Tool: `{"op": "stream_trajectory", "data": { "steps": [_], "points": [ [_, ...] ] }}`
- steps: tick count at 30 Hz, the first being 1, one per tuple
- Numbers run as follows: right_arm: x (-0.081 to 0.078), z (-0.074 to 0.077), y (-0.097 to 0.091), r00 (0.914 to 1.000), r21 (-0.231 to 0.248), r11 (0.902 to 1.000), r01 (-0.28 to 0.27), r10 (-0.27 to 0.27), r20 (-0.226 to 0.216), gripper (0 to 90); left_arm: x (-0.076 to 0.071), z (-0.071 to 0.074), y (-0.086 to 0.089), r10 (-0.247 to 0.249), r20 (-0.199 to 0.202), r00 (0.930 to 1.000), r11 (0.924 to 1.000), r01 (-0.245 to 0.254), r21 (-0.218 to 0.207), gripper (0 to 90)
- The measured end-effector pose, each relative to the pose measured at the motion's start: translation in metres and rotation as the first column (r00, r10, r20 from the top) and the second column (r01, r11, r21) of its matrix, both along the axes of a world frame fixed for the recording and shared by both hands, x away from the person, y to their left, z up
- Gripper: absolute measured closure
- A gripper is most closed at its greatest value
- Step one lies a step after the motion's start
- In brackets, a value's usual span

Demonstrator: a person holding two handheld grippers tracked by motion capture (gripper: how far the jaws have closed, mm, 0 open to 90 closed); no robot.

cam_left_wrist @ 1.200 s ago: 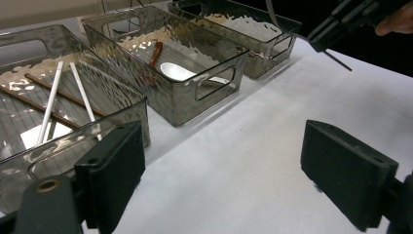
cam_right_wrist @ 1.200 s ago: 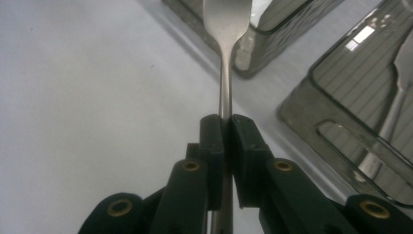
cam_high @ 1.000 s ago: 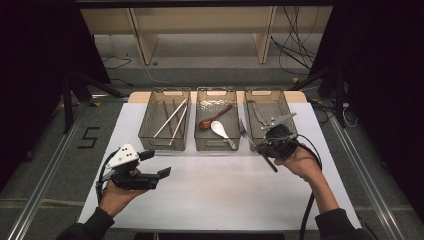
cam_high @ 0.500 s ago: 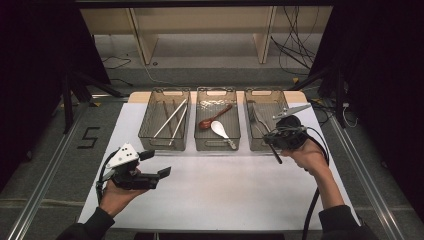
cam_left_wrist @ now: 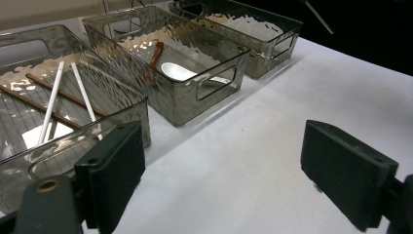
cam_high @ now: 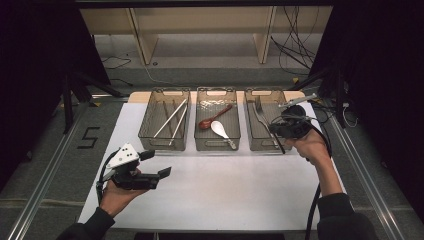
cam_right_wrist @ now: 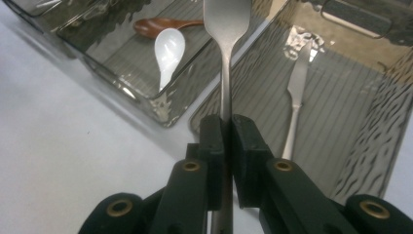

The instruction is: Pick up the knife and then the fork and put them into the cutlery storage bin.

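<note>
My right gripper (cam_right_wrist: 227, 122) is shut on the thin shaft of a metal fork (cam_right_wrist: 226, 58), whose wide end runs past the top of the right gripper view. In the high view this gripper (cam_high: 276, 129) hovers at the front right corner of the right bin (cam_high: 250, 142). A second fork (cam_high: 259, 115) lies inside that bin. My left gripper (cam_high: 157, 164) is held low over the white table near the front left. Its jaws stand wide open with nothing between them, as the left gripper view (cam_left_wrist: 221, 161) also shows.
Three clear bins stand in a row at the back of the white mat (cam_high: 225, 190). The left bin (cam_high: 162, 146) holds chopsticks (cam_high: 172, 117). The middle bin (cam_high: 217, 146) holds a brown spoon (cam_high: 214, 119) and a white spoon (cam_high: 220, 129).
My right gripper has carried the fork to the right and away from the person, from the mat in front of the bins to the right bin's front corner. The left gripper has stayed still.
</note>
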State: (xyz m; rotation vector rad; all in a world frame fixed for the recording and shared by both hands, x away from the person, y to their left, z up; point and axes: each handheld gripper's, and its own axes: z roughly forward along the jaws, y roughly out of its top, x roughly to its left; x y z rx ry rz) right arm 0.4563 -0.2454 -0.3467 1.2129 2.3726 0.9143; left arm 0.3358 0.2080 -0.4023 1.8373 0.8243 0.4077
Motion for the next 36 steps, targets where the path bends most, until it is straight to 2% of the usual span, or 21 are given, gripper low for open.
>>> {"op": "stream_trajectory", "data": {
  "steps": [7,18,20,29,36],
  "points": [
    [0.017,0.012,-0.005,0.9987,-0.006,0.9989,0.046,-0.046,0.019,84.6,0.000,0.000,0.000,-0.004,-0.001,1.0000,1.0000,0.004,0.006,15.8],
    [0.044,0.016,-0.005,0.9937,0.001,0.9943,0.107,-0.107,0.034,84.5,0.001,0.000,0.001,-0.003,-0.001,1.0000,1.0000,0.003,0.003,15.8],
    [0.048,0.015,-0.005,0.9919,0.005,0.9931,0.117,-0.118,0.048,84.5,0.000,0.000,0.001,-0.004,-0.001,1.0000,1.0000,0.004,0.002,15.8],
    [0.062,0.008,-0.008,0.9839,0.005,0.9846,0.175,-0.175,0.039,84.5,0.000,0.000,0.001,-0.004,0.000,1.0000,1.0000,0.004,0.004,15.8],
    [0.066,0.001,-0.006,0.9825,-0.021,0.9827,0.184,-0.183,0.034,84.5,0.000,0.000,0.001,-0.004,0.001,1.0000,1.0000,0.004,0.004,15.8]
  ]
}}
